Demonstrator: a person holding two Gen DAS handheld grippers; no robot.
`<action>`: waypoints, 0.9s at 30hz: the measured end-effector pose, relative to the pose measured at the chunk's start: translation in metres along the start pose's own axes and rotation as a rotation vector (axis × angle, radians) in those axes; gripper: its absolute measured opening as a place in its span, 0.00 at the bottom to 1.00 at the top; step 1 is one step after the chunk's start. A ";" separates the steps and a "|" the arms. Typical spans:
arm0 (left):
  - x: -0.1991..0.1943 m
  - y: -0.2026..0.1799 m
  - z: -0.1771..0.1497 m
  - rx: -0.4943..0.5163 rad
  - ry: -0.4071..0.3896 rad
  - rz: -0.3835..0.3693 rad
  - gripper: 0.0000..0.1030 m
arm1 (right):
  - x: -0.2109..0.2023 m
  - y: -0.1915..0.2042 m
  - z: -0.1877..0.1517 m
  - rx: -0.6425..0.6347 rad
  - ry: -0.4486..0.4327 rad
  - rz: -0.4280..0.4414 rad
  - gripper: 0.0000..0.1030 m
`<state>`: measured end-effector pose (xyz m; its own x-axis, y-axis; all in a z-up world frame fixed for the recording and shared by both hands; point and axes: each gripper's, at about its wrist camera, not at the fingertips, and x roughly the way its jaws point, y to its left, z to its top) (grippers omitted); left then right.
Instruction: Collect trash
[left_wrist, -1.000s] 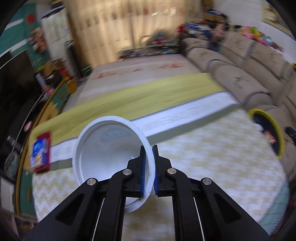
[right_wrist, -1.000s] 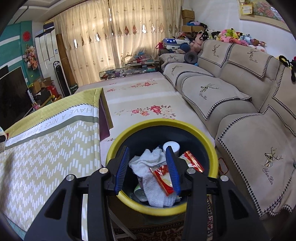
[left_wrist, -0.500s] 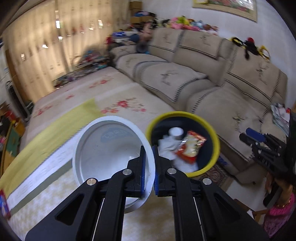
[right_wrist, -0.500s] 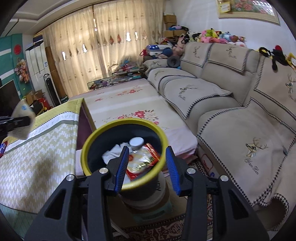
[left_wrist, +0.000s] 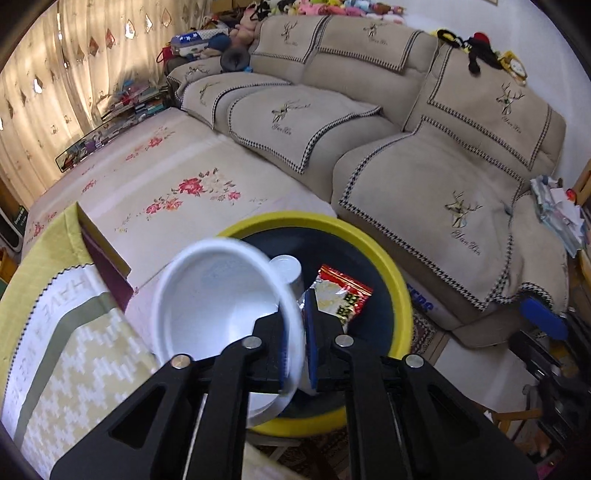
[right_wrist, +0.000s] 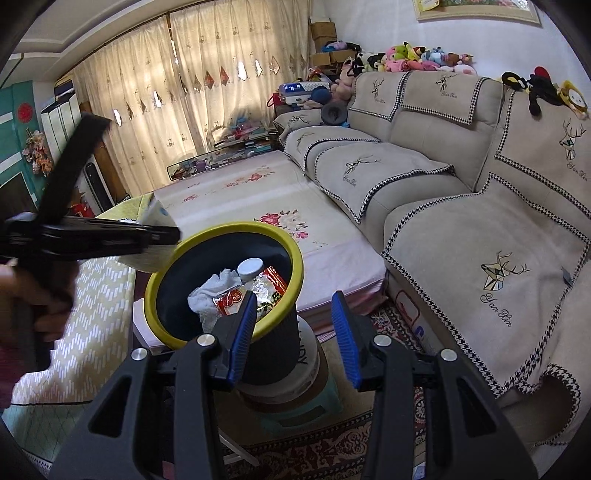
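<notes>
A white paper bowl (left_wrist: 214, 314) hangs tilted over the near-left edge of the yellow-rimmed dark bin (left_wrist: 369, 236). My left gripper (left_wrist: 295, 314) has the bowl's rim between its fingers. Its jaws are opening, and the bowl's far edge is blurred as it slips. From the right wrist view, the left gripper (right_wrist: 162, 236) and bowl (right_wrist: 155, 258) sit at the bin's (right_wrist: 221, 230) left rim. A red snack wrapper (left_wrist: 343, 291), a white round lid (left_wrist: 286, 266) and crumpled tissue (right_wrist: 214, 291) lie inside. My right gripper (right_wrist: 294, 299) hovers near the bin's side; its jaws are opening with nothing gripped.
The bin stands on a white tub (right_wrist: 306, 369) over a patterned rug (right_wrist: 332, 443). A beige sofa (right_wrist: 461, 229) runs along the right. A table with a yellow-green cloth (left_wrist: 74, 350) is at the left, and a floral-covered platform (left_wrist: 177, 177) lies behind. A person's hand (right_wrist: 33, 295) holds the left gripper.
My left gripper swung with the bowl from over the table to above the bin, and the bowl has tilted in its jaws. My right gripper drew back from the bin and spread slightly wider.
</notes>
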<state>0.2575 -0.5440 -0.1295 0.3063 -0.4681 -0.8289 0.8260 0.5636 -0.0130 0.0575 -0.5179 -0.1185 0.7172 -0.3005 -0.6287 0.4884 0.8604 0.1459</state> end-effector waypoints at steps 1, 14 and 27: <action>0.005 0.003 -0.001 0.002 0.005 0.010 0.22 | -0.001 0.002 -0.001 0.002 0.000 0.003 0.44; -0.128 0.080 -0.085 -0.188 -0.178 0.137 0.95 | -0.015 0.051 -0.011 -0.069 0.012 0.106 0.60; -0.314 0.129 -0.306 -0.435 -0.329 0.588 0.95 | -0.074 0.146 -0.023 -0.201 -0.057 0.279 0.88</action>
<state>0.1236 -0.1160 -0.0420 0.8138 -0.1507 -0.5612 0.2485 0.9633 0.1018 0.0644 -0.3601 -0.0686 0.8387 -0.0600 -0.5413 0.1658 0.9749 0.1489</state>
